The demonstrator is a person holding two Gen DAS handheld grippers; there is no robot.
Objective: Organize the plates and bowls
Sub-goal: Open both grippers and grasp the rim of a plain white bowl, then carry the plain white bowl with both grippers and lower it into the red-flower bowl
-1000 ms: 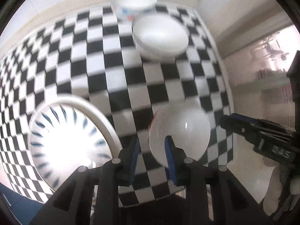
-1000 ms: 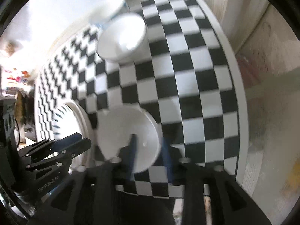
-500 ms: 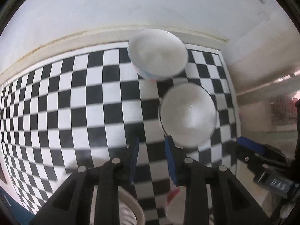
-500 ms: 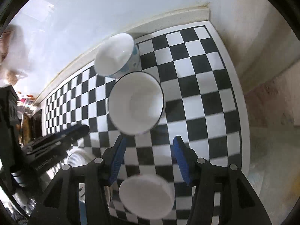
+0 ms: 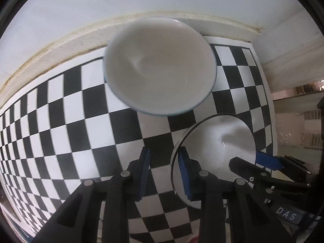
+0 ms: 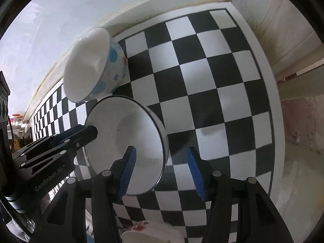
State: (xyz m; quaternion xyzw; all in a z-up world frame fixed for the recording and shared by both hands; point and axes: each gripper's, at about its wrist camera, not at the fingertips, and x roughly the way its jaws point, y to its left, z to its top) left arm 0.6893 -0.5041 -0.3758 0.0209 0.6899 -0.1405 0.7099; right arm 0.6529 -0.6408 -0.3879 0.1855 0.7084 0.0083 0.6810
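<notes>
A white bowl with a dark rim point(image 5: 220, 147) point(image 6: 125, 145) stands near the table's right edge. Behind it stands a white bowl with blue spots outside point(image 5: 160, 64) point(image 6: 95, 64), near the wall. My left gripper point(image 5: 164, 172) is open; its right finger sits at the dark-rimmed bowl's left rim, its left finger outside the bowl. My right gripper point(image 6: 160, 172) is open and straddles that bowl's right rim, one finger inside, one outside. Each gripper shows in the other's view: the right point(image 5: 263, 166), the left point(image 6: 66, 139).
The table has a black and white checked cloth point(image 5: 60, 131) point(image 6: 212, 81). A wall and ledge point(image 5: 60, 40) run behind it. A small white bowl with red flowers point(image 6: 145, 232) lies just below the right gripper. The table edge point(image 6: 273, 121) is to the right.
Both grippers have moved forward to the far bowls. The right gripper let go of the small bowl and opened wide. The striped plate has left view.
</notes>
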